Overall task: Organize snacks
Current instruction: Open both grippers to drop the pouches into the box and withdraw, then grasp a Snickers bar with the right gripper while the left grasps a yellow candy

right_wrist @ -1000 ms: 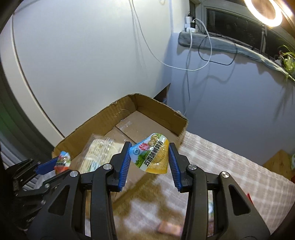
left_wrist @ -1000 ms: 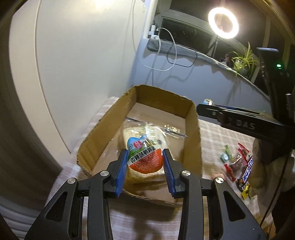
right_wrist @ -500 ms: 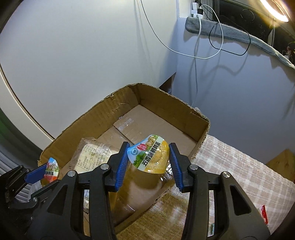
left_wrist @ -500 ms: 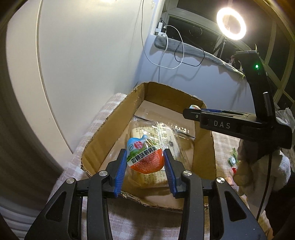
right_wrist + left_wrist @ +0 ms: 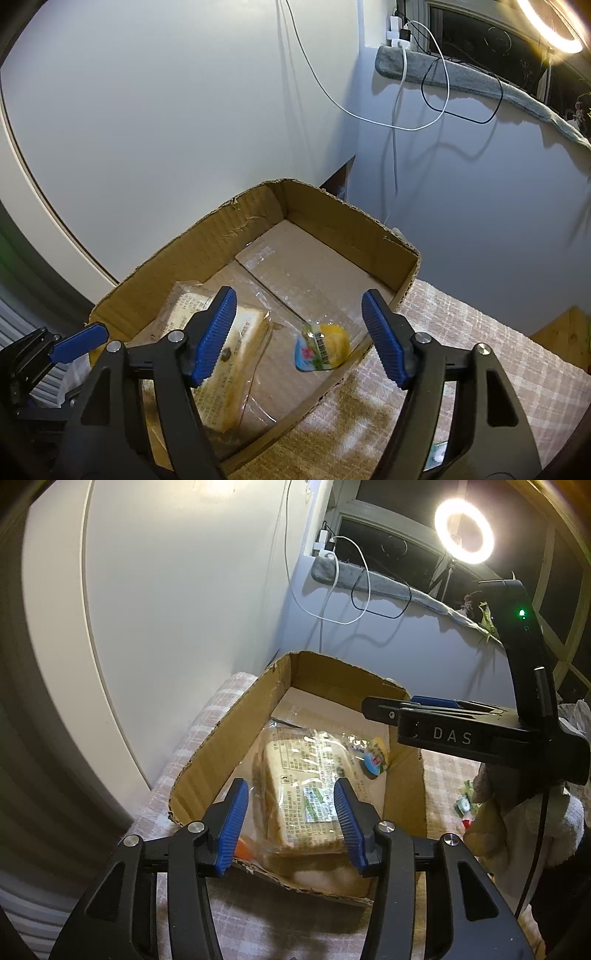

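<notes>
We have both grippers over the cardboard box, jaws just opened. Right gripper stands wide, its yellow snack pouch free between the pads, dropping near the right wall. Left gripper is apart and empty; an orange pouch shows low by its left pad. Best to lift straight out, clear of the walls. Box also holds 1 wrapped bread pack.
</notes>
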